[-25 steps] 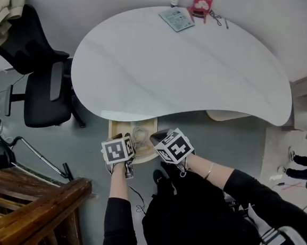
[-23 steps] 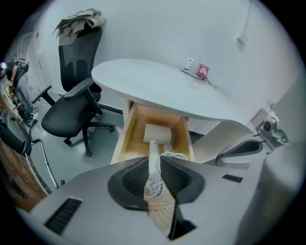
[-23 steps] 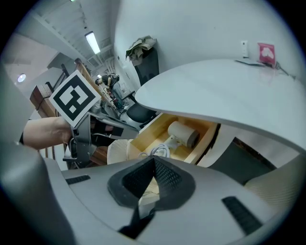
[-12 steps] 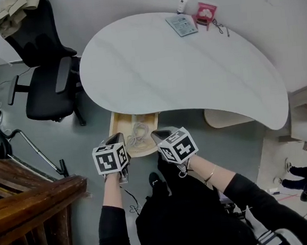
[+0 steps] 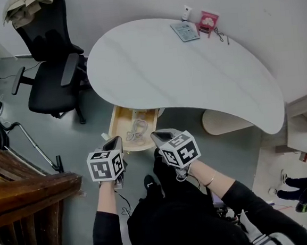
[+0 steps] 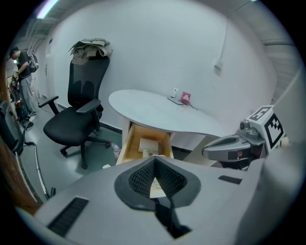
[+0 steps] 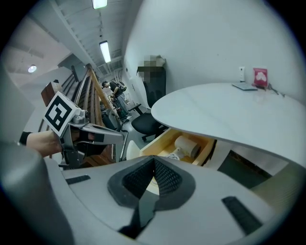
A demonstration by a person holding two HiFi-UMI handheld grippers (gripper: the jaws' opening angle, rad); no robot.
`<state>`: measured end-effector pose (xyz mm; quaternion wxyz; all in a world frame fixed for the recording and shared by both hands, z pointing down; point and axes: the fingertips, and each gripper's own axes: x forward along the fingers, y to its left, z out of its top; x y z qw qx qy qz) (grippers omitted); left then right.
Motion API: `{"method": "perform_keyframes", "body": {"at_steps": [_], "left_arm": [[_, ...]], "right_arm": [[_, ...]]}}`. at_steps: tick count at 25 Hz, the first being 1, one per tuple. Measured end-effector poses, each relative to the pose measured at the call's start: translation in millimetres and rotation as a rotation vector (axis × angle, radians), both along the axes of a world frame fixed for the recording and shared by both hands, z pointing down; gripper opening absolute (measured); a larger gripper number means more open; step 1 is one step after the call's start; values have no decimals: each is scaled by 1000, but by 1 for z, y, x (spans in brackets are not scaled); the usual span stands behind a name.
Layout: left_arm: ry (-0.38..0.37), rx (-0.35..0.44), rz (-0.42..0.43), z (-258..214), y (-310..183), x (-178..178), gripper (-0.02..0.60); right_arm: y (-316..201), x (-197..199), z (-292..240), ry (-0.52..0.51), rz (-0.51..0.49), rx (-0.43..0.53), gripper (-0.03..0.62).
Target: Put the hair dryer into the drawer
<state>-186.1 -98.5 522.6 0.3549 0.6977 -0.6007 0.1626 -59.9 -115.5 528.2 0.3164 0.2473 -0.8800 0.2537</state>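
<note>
Grey left tool (image 6: 154, 161), right tool (image 7: 154, 161) closed, empty.

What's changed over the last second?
The left gripper and right gripper have drawn back from the drawer toward the person; both jaws are shut and empty. The hair dryer still lies in the drawer, which stays open.

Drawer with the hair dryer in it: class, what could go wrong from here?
1. The cord lies coiled toward the front of the open drawer; it may catch if the drawer is pushed shut.
2. Both the left gripper and right gripper are shut and empty; pushing with closed tips could slip off the front.
</note>
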Motion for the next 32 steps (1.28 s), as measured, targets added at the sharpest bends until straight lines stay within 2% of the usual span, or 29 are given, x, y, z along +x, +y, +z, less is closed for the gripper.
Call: {"method": "perform_keyframes", "body": {"at_steps": [16, 24, 32], "left_arm": [[41, 161, 0, -49, 63, -4, 9], [62, 263, -19, -77, 91, 1, 9], [61, 378, -20, -111, 117, 5, 9]], "right_arm": [[45, 10, -35, -79, 15, 86, 3], [67, 13, -60, -145, 34, 121, 3], [84, 13, -96, -209, 44, 203, 3]]}}
